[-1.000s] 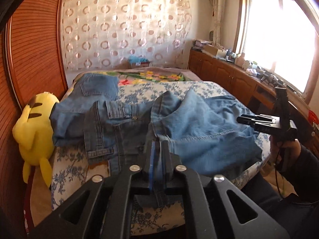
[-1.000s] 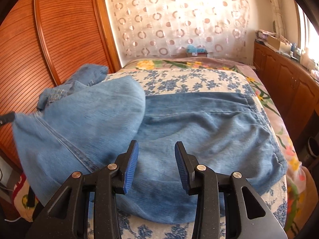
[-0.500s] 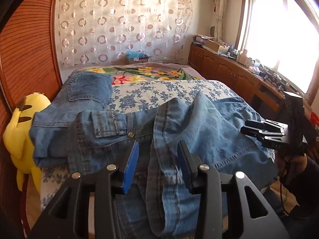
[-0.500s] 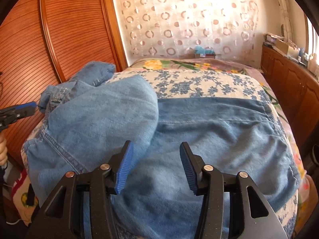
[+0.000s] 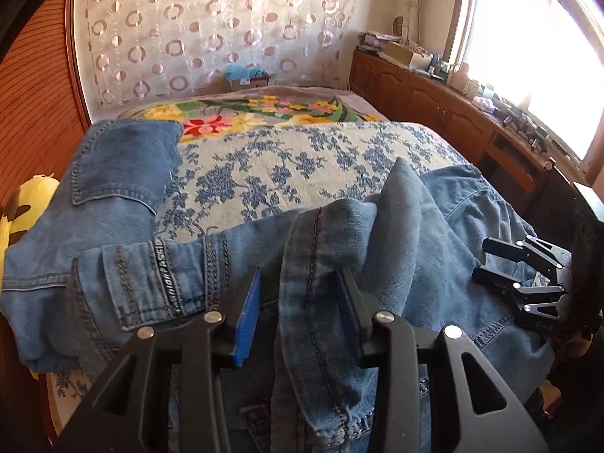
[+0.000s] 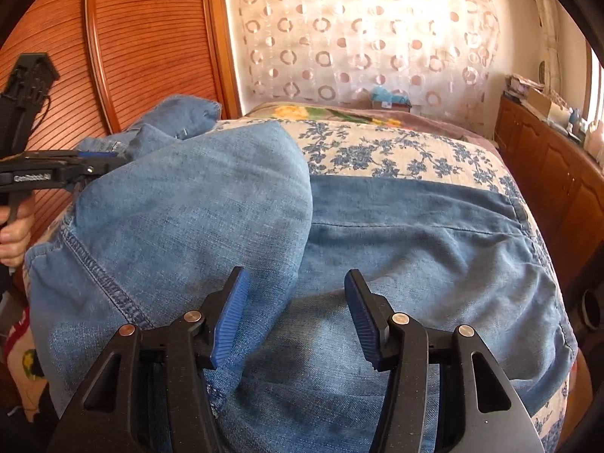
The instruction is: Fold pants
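The jeans (image 5: 415, 249) lie bunched on the bed (image 5: 287, 158), one leg now thrown over the other. The left claw (image 5: 298, 313) has let go; its jaws are closing slightly around a seam fold. The right claw (image 6: 298, 313) stands apart, empty. The fold needs smoothing.

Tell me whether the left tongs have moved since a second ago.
Yes. The left tongs have let go of the jeans and moved leftward: the yellow plush toy has slid toward the picture's left edge.
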Tool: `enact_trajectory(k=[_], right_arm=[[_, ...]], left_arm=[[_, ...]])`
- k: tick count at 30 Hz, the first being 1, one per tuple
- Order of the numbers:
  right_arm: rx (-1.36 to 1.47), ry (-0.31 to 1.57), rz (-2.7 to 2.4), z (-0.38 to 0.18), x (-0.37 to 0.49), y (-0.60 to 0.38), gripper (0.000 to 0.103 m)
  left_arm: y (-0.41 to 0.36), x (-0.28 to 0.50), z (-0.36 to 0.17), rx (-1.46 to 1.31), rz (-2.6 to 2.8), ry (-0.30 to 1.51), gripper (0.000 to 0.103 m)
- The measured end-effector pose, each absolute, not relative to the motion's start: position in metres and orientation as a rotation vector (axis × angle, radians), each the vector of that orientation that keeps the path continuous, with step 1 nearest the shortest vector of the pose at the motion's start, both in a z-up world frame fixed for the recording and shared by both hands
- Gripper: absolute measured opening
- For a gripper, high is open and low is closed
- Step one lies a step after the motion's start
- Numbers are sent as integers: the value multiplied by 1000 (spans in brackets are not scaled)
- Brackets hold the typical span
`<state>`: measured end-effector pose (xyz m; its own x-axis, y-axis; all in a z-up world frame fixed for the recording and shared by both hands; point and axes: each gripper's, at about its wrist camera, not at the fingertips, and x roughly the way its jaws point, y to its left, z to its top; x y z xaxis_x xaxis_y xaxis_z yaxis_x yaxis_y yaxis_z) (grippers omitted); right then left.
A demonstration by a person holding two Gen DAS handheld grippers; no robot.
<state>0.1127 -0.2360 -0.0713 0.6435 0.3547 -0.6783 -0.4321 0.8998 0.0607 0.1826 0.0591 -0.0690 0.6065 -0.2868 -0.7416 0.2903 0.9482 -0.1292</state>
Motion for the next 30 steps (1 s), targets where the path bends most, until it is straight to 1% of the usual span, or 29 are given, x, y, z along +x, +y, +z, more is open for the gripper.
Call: enact_trajectory(k=[1, 2, 3, 4, 5, 7, 18, 22, 25, 28, 30], right_arm=[[-107, 744, 446, -71, 112, -237, 54], [-103, 743, 444, -71, 113, -236, 54], [-96, 743, 445, -71, 113, -237, 54], [-90, 744, 447, -71, 114, -238, 54], [-84, 744, 448, -71, 114, -240, 54], [-63, 738, 445, -70, 114, -244, 54], [-1, 742, 439, -69, 116, -253, 54], [-1, 742, 442, -69, 115, -254, 54], [-3, 749, 444, -69, 116, -253, 54], [-9, 750, 444, -69, 116, -253, 54], [-10, 752, 444, -69, 116, -252, 54]], left_arm=[[58, 183, -70, 8, -331, 857, 32], [56, 181, -71, 11, -333, 855, 21], [55, 178, -71, 18, -330, 848, 15], [54, 173, -69, 27, -324, 833, 13], [54, 167, -67, 38, -323, 819, 5], [57, 154, -58, 30, -311, 778, 3], [111, 98, 6, -15, -179, 572, 3], [133, 99, 16, -25, -125, 551, 3], [147, 112, 9, -39, -104, 597, 3], [147, 126, -9, -39, -102, 661, 9], [146, 130, -20, -33, -93, 697, 20]])
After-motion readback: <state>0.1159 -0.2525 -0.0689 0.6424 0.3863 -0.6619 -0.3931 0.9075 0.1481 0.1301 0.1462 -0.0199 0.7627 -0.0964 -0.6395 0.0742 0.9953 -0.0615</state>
